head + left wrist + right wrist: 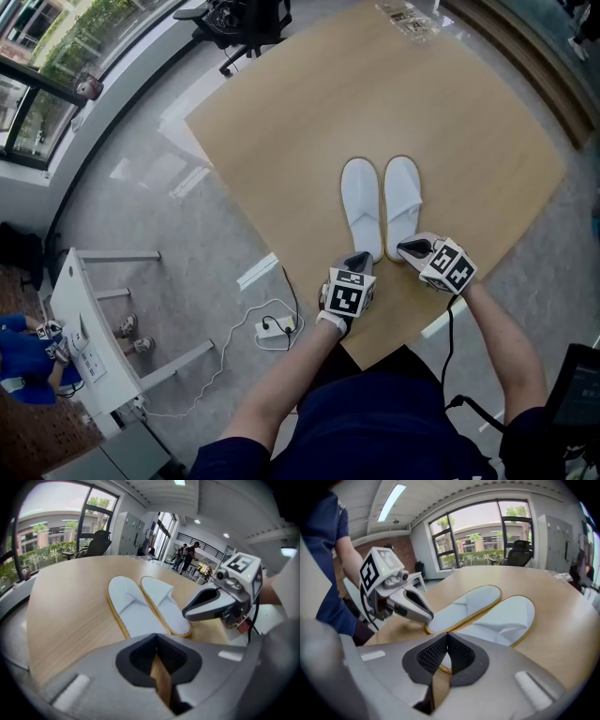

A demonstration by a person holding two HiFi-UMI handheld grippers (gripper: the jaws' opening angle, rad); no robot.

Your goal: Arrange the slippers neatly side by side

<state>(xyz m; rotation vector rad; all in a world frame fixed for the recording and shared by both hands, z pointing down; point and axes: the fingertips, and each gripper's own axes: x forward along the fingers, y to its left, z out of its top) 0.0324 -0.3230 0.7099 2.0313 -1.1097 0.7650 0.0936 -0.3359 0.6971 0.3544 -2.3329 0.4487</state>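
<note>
Two white slippers with tan edging lie side by side on the wooden table [281, 131], toes pointing away from me. My left gripper [357, 260] is shut and holds nothing; its tip is at the heel of the left slipper [361, 204]. Just behind the heel of the right slipper [403, 199] is my right gripper [413, 249], also shut and holding nothing. In the left gripper view both slippers [130, 611] [164, 603] lie ahead of the shut left gripper [157, 641]. The right gripper view shows them [469, 601] [506, 618] beyond the shut right gripper [447, 637].
A clear plastic packet [409, 19] lies at the table's far edge. A black office chair [240, 24] stands beyond the table. On the floor to the left are a power strip with a cable [272, 327] and a white desk [89, 328]. The table's near corner is under my forearms.
</note>
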